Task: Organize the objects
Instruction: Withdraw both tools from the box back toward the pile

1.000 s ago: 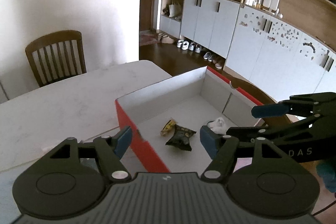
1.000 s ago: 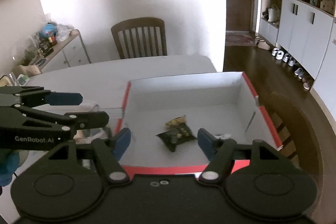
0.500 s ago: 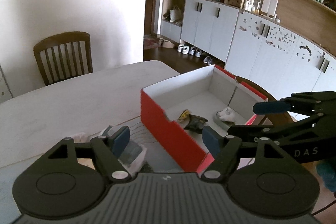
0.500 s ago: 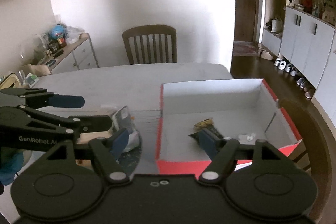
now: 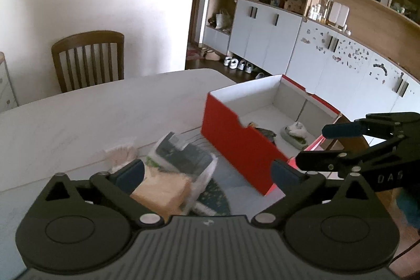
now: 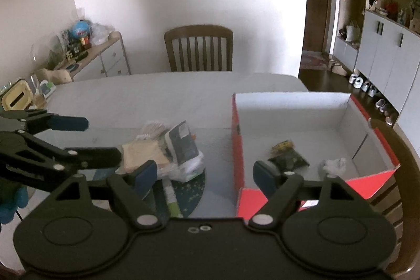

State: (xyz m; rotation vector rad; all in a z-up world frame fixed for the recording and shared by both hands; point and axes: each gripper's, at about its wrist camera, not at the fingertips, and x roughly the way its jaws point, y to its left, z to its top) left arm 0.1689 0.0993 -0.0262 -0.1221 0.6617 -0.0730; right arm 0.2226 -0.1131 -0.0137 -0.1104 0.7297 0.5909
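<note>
A red shoebox (image 5: 236, 146) (image 6: 236, 146) with a white inside stands on the table. In it lie a dark snack packet (image 6: 288, 159), a small yellow packet (image 6: 282, 144) and a crumpled white thing (image 6: 333, 165). Left of the box is a pile: a tan block (image 5: 162, 190) (image 6: 140, 152) and a dark packet in a clear bag (image 5: 183, 152) (image 6: 183, 146). My left gripper (image 5: 207, 172) (image 6: 94, 139) hovers over the pile, jaws opening, touching nothing. My right gripper (image 6: 205, 173) (image 5: 320, 146) hangs between pile and box, jaws opening, empty.
The pile sits partly on a round dark mat (image 6: 189, 190) with a white and green tube (image 6: 172, 198) on it. The pale table (image 5: 92, 117) stretches beyond. A wooden chair (image 6: 199, 49) stands at the far side, a cluttered sideboard (image 6: 99, 57) at the left.
Both grippers have moved left, from above the box to the pile beside it. Their jaws stand wider, the left one most of all.
</note>
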